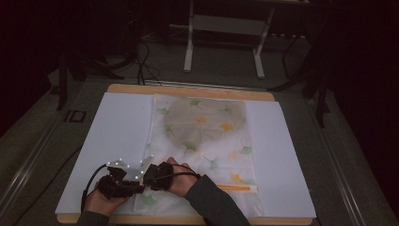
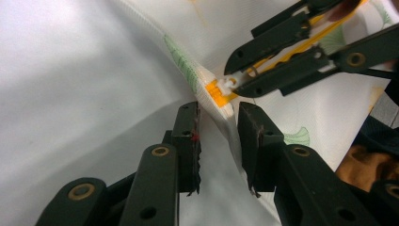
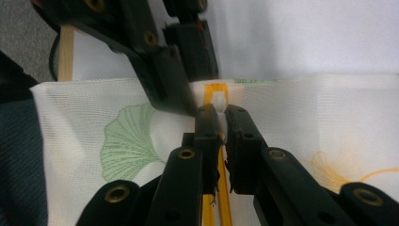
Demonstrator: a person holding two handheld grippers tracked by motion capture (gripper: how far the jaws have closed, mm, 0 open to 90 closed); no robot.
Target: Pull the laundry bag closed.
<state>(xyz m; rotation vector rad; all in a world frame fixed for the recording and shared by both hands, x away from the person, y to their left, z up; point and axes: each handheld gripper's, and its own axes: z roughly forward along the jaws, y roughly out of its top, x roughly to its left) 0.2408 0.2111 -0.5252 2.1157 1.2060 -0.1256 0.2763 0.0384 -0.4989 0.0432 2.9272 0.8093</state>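
At the lower left of the high view, the white mesh bag [image 1: 202, 141] printed with ginkgo leaves is being zipped: its orange zipper's white pull [image 3: 219, 101] is pinched by the right tool [image 3: 221, 123], the bag's corner is straddled, ungripped, by the half-spread left tool [image 2: 217, 120], and a firm clamp there is judged necessary before pulling.

A white sheet [image 1: 117, 136] covers most of the wooden bench [image 1: 188, 89], reaching near its left and right edges, while a white metal frame [image 1: 226, 28] stands on the floor beyond its far edge.

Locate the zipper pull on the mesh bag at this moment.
The zipper pull sits at the orange zipper's end, near the mesh bag's near-left corner, pinched in the right gripper, with the left gripper just beside it.
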